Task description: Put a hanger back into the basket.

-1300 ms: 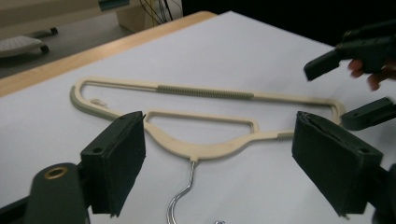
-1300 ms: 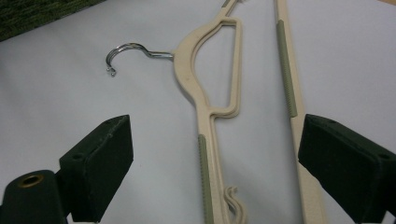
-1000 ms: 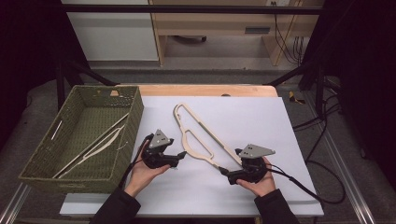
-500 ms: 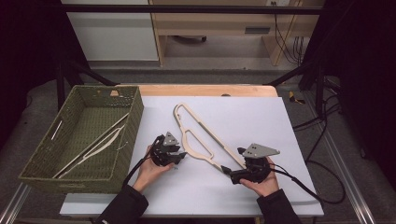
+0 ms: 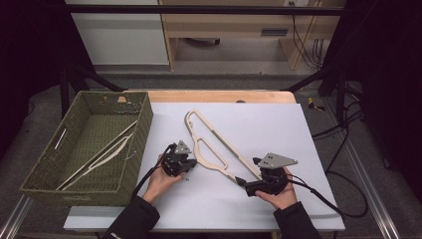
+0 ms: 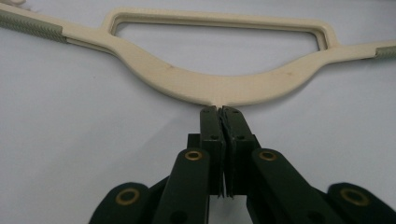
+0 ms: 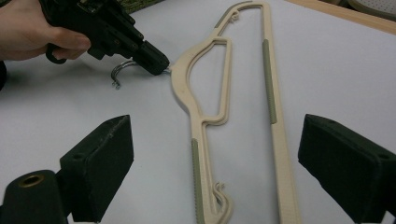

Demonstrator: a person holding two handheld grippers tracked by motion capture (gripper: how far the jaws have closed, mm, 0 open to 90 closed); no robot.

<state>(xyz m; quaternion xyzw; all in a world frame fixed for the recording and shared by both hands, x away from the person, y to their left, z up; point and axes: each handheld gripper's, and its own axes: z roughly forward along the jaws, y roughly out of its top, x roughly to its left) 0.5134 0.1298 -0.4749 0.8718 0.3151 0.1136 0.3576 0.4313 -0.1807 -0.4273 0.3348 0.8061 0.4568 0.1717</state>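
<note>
A cream clothes hanger (image 5: 204, 158) lies flat on the white table top (image 5: 278, 129), its long bar running from the far left to the near right. My left gripper (image 5: 191, 162) sits at the hanger's curved middle. Its jaws have just been closing and now stand shut on the stem of the metal hook (image 7: 119, 72), right against the hanger (image 6: 224, 86). The left gripper (image 6: 219, 112) pads meet tightly. My right gripper (image 5: 243, 185) rests by the hanger's near right end, open. Its jaws stand wide on either side of the hanger (image 7: 184, 88), and the right gripper (image 7: 212, 140) touches nothing.
A green woven basket (image 5: 144, 119) stands at the table's left with pale hangers (image 5: 99, 157) lying inside. A wooden strip (image 5: 219, 95) runs along the far edge. Cables (image 5: 318, 194) trail off the right side. A person's hands hold both grippers at the near edge.
The left gripper moved right and down to the hanger's middle and shut its jaws on the hook stem. The right gripper and the hanger stayed put.
</note>
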